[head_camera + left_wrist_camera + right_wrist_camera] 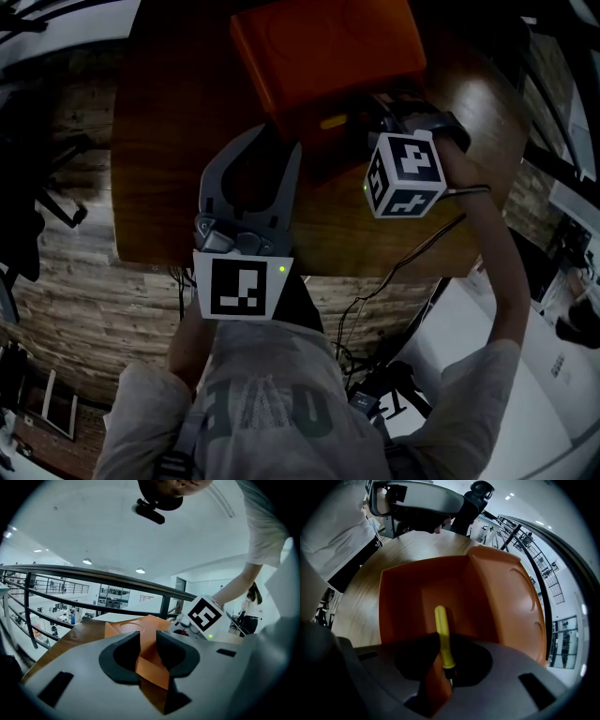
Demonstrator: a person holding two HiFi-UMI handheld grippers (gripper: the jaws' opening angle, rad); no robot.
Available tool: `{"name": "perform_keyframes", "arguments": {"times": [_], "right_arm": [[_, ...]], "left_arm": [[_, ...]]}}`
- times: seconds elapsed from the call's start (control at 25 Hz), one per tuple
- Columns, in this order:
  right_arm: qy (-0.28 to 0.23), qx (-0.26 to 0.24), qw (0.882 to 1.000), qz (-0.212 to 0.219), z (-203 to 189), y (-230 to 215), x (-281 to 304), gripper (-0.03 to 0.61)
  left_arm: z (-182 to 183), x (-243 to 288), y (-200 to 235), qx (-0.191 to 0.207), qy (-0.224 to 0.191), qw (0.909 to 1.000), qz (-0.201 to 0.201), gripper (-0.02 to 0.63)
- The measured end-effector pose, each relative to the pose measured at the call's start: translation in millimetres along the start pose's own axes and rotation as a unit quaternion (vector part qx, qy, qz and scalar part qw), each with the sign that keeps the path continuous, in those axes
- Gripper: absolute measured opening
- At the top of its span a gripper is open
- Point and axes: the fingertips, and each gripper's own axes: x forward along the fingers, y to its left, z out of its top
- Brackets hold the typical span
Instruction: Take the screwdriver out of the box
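An orange box (323,47) stands with its lid up on a round wooden table (178,141). Inside it lies a screwdriver (443,634) with a yellow handle; a bit of yellow (333,122) shows in the head view. My right gripper (445,667) points straight down into the box (506,597), shut on the lower end of the handle. My left gripper (147,656) reaches in from the near side and is shut on the edge of the box's orange wall (136,627). In the head view the left gripper (281,141) is at the box's front left and the right gripper (370,112) is over its opening.
The table's near edge (309,267) runs just below both grippers, with plank floor (66,253) to the left. A cable (412,258) hangs off the right gripper. A black railing (93,578) runs behind the table.
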Motion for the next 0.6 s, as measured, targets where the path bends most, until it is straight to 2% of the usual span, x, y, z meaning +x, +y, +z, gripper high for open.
{"name": "perform_keyframes", "arguments": {"times": [0.6], "right_arm": [[0.029, -0.044, 0.999, 0.005, 0.9, 2.6, 3.7, 0.078]], "left_arm": [[-2.9, -1.0, -4.6, 0.007, 0.005, 1.0, -0.005, 0.101]]}}
